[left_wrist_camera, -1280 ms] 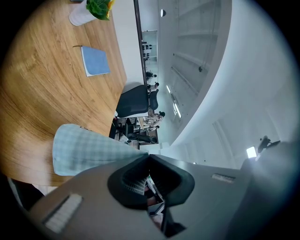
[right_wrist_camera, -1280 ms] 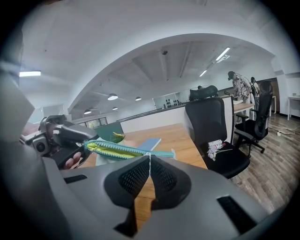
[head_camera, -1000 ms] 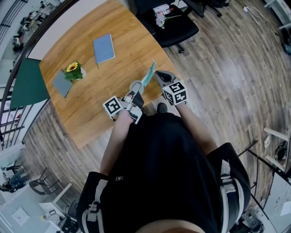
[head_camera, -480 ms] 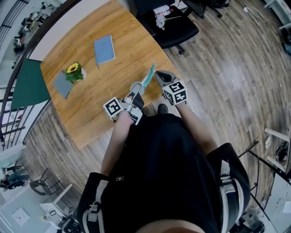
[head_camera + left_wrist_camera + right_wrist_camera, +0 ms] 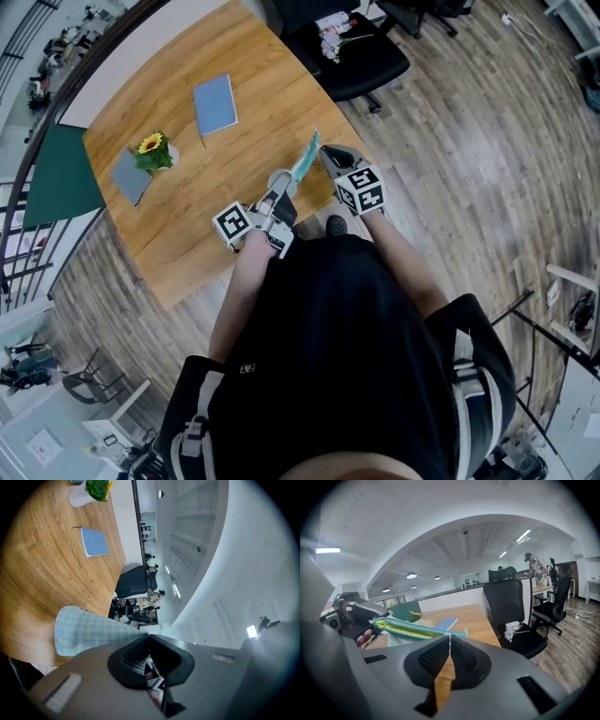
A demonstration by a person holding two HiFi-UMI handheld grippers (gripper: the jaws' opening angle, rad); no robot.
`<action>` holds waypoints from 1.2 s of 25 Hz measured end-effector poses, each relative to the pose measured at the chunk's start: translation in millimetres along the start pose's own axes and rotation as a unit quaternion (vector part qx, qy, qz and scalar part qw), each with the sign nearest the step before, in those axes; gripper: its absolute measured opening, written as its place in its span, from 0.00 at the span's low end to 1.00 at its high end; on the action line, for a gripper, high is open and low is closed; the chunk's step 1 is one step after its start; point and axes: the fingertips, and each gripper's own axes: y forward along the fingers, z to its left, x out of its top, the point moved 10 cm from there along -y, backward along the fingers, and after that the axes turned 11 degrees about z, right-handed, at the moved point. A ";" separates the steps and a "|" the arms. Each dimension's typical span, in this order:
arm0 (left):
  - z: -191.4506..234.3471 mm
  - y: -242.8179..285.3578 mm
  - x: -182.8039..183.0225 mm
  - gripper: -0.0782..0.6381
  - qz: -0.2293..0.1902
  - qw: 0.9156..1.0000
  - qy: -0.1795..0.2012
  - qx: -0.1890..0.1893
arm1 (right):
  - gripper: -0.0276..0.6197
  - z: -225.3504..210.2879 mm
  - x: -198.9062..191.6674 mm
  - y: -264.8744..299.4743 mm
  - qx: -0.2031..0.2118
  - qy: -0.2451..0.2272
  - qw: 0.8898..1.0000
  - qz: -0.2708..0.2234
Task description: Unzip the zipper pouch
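Observation:
The zipper pouch (image 5: 305,159) is a pale blue checked bag with a teal zip, held off the wooden table (image 5: 187,216) near its right edge. My left gripper (image 5: 280,185) is shut on the pouch's near end; in the left gripper view the checked cloth (image 5: 89,630) runs out leftward from the closed jaws of the left gripper (image 5: 149,638). My right gripper (image 5: 324,153) is shut on the zip's pull at the far end. In the right gripper view the zip (image 5: 412,629) gapes, showing yellow-green lining, ahead of the right gripper (image 5: 450,637).
A blue notebook (image 5: 215,101), a sunflower in a small pot (image 5: 152,145) and a grey pad (image 5: 127,172) lie farther back on the table. A black office chair (image 5: 361,52) with small items on its seat stands beyond the table's right corner.

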 end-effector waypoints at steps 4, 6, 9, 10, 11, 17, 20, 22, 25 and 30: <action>-1.6 -0.5 1.2 0.11 -0.001 1.000 -0.001 -0.001 | 0.06 -3.5 1.2 0.1 -0.003 -0.001 1.000 0.000; -2.3 -1.0 2.2 0.11 -0.002 1.000 -0.001 -0.004 | 0.06 -4.4 1.1 1.0 -0.005 0.001 1.000 0.000; -1.8 -3.3 3.8 0.11 -0.002 1.000 0.003 0.000 | 0.06 -5.6 1.3 1.9 -0.006 0.003 1.000 0.001; -2.0 -3.5 4.0 0.11 -0.002 1.000 0.004 0.001 | 0.06 -5.8 1.8 2.0 -0.006 0.002 1.000 0.001; -2.4 -3.4 4.0 0.11 -0.002 1.000 0.004 0.002 | 0.06 -5.9 2.3 2.2 -0.005 0.001 1.000 0.001; -3.4 -3.1 3.0 0.11 0.000 1.000 0.005 0.001 | 0.06 -5.3 2.7 3.6 -0.006 0.003 1.000 0.002; -5.0 -2.3 2.9 0.11 0.000 1.000 0.004 -0.002 | 0.06 -7.2 3.4 3.3 -0.010 0.007 1.000 0.003; -5.5 -2.1 2.7 0.11 0.001 1.000 0.003 -0.003 | 0.06 -8.2 4.5 2.5 -0.012 0.006 1.000 0.003; -4.1 -2.0 2.9 0.11 0.001 1.000 0.002 -0.003 | 0.06 -9.1 5.0 3.7 -0.013 0.003 1.000 0.002; -4.5 0.0 3.8 0.11 0.007 1.000 0.006 -0.003 | 0.06 -9.5 5.6 5.9 -0.015 0.005 1.000 0.003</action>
